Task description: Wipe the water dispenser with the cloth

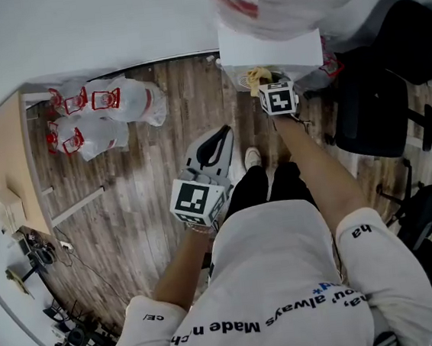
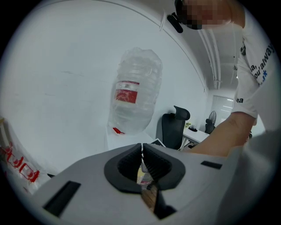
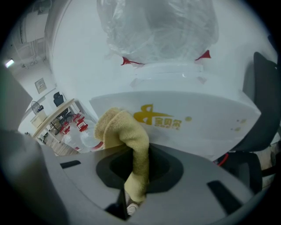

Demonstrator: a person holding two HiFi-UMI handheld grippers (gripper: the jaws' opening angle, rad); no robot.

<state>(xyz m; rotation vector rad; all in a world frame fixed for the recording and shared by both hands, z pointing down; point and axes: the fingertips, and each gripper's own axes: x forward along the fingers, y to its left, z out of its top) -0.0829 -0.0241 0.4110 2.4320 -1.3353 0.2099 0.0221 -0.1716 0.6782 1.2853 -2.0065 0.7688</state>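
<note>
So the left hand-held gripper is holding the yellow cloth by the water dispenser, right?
No, it's the right hand-held gripper that holds the cloth by the water dispenser. The right gripper view shows it pinched in the jaws. The left hand-held gripper is shut on nothing.

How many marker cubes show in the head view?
2. One cube is on the left tongs, over the floor; the other cube is on the right tongs, which hold the cloth at the dispenser. None looks hidden.
</note>
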